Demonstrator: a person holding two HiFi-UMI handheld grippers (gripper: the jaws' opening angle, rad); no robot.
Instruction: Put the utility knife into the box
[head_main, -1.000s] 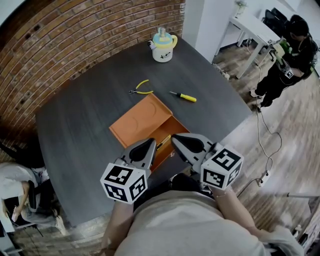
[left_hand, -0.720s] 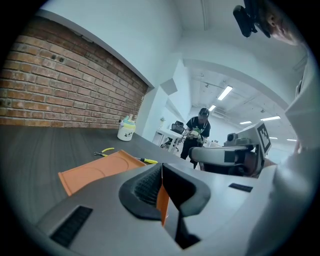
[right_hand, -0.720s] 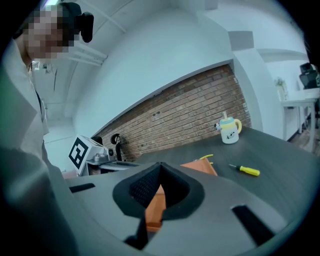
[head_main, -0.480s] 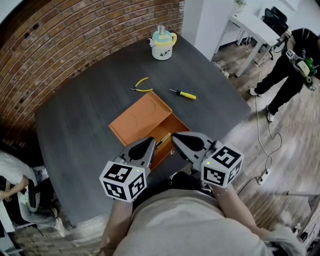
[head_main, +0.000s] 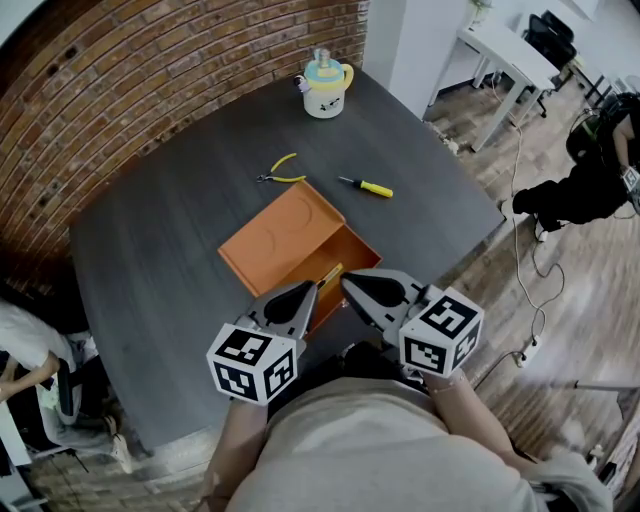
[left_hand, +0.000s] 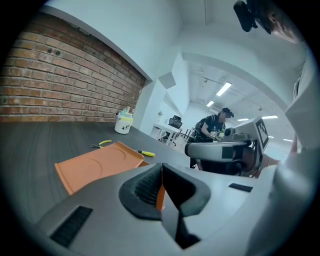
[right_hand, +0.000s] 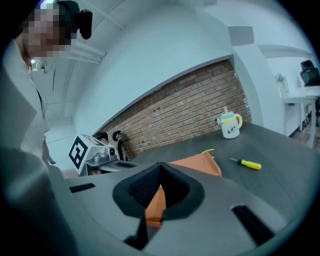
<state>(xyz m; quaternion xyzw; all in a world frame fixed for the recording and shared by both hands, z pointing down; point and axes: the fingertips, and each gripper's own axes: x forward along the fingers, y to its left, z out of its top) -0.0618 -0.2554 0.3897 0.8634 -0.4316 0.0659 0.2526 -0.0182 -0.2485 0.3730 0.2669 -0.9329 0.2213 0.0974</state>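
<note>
An orange box (head_main: 352, 250) lies open on the dark table, its lid (head_main: 278, 236) flat beside it on the left. A yellow and black utility knife (head_main: 329, 276) lies inside the box, its near end hidden behind my grippers. My left gripper (head_main: 306, 290) hovers at the box's near edge, shut with nothing between its jaws. Close to its right, my right gripper (head_main: 348, 284) is also shut and empty. In the left gripper view the left gripper (left_hand: 161, 169) points over the lid (left_hand: 97, 162). In the right gripper view the right gripper (right_hand: 160, 167) points at the box (right_hand: 197, 164).
Yellow-handled pliers (head_main: 282, 172) and a yellow screwdriver (head_main: 368, 188) lie beyond the box. A lidded cup (head_main: 325, 88) stands at the table's (head_main: 160, 260) far corner by the brick wall. The table's near edge runs under my grippers. A person (head_main: 590, 185) stands at the far right.
Both grippers stay shut and have shifted only slightly over the box's near edge. More of the knife shows now. The person in the background has moved to the right.
</note>
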